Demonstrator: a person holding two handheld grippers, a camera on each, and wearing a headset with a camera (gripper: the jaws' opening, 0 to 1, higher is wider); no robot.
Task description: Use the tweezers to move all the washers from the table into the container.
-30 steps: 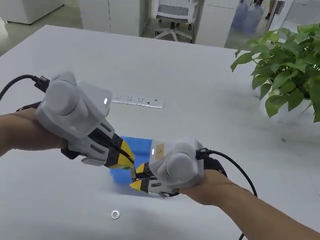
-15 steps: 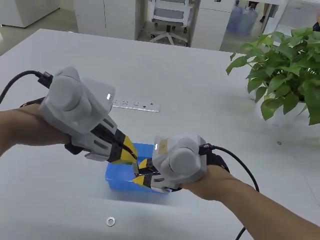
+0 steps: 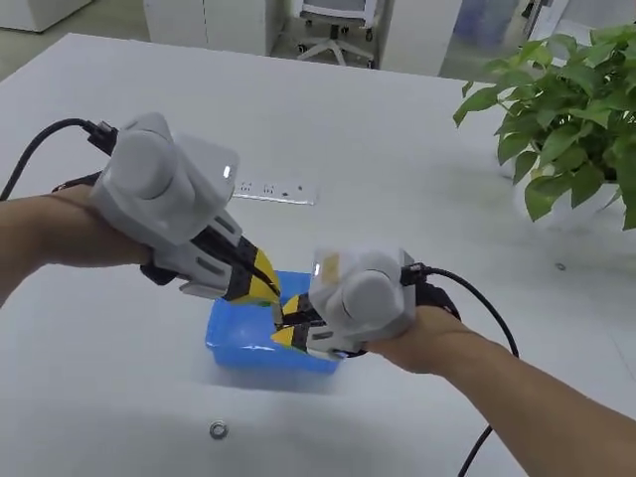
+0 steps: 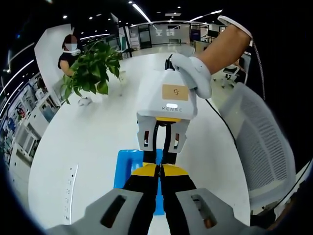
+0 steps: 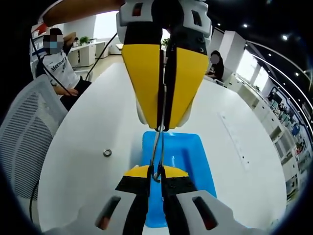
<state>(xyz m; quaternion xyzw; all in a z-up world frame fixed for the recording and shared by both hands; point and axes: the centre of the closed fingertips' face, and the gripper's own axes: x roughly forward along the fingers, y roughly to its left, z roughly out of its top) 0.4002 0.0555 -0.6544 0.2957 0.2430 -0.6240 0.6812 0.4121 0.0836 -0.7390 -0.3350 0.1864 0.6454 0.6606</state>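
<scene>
My left gripper (image 3: 260, 285) comes in from the left over the blue container (image 3: 231, 345), shut on thin metal tweezers (image 5: 159, 125) that stick out past its yellow jaws. My right gripper (image 3: 290, 335) meets it tip to tip above the container (image 5: 188, 159). Its jaws stand closed around the tweezers' tips, and I cannot tell whether a washer sits there. One loose washer (image 3: 218, 429) lies on the white table in front of the container; it also appears as the washer (image 5: 107, 152) to the left in the right gripper view. The left gripper view faces the right gripper (image 4: 162, 152) over the container (image 4: 124, 169).
A white power strip (image 3: 275, 190) lies on the table behind the container. A potted plant (image 3: 561, 119) stands at the far right. Cables trail from both grippers. An office chair (image 3: 333, 20) stands beyond the table's far edge.
Both grippers stay tip to tip over the blue container. The head view has shifted a little; the loose washer lies where it was.
</scene>
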